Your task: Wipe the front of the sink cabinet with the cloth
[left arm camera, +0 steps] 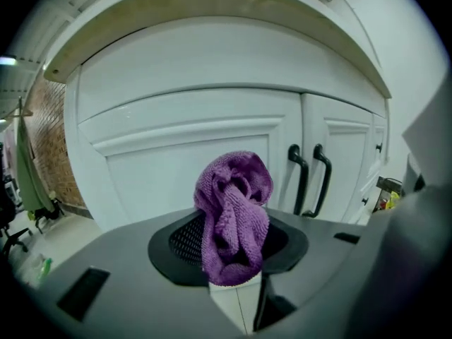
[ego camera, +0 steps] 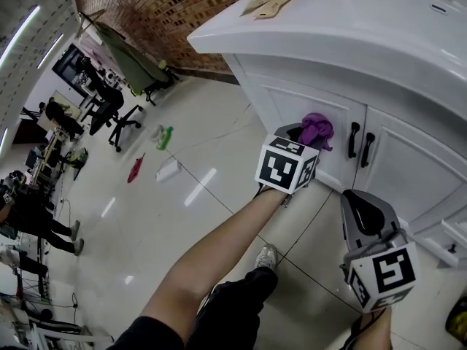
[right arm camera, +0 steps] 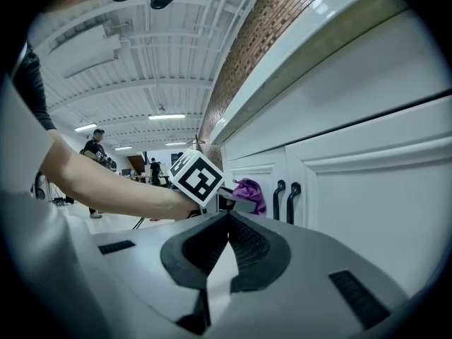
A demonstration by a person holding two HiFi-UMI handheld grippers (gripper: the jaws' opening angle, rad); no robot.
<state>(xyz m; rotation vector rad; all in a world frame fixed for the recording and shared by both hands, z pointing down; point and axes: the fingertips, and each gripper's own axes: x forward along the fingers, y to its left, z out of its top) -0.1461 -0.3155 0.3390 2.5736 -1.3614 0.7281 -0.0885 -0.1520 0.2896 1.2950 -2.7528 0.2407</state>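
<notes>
Clamps a purple microfibre cloth (left arm camera: 233, 203) in the left tongs (left arm camera: 234, 263) — bunched up and sticking out past the tips. Holds it up to the left door (left arm camera: 191, 164) of the white sink cabinet (ego camera: 416, 166), at the panel's inner side, just left of the pair of black door handles (ego camera: 360, 144). Cannot tell from any view whether the fabric actually touches the door. Reaches in under the overhanging white tabletop (ego camera: 328, 35), with the left forearm (ego camera: 211, 257) stretched out bare across the head view.

Carries the right tongs (right arm camera: 226, 221) clenched on nothing, pads meeting at the tips. Hangs them lower than the left ones and to their right, before the right door (ego camera: 430, 173) and down toward the cabinet's foot.

Stands on glossy pale floor tiles (ego camera: 190, 217), one grey shoe (ego camera: 267, 256) showing below the forearm. Takes in, farther off on that floor, a green spray bottle (ego camera: 166, 135), a red object (ego camera: 136, 170) and a white one (ego camera: 168, 170) lying near each other — and beyond them a black office chair (ego camera: 120, 119) and a brick wall (ego camera: 168, 6).
</notes>
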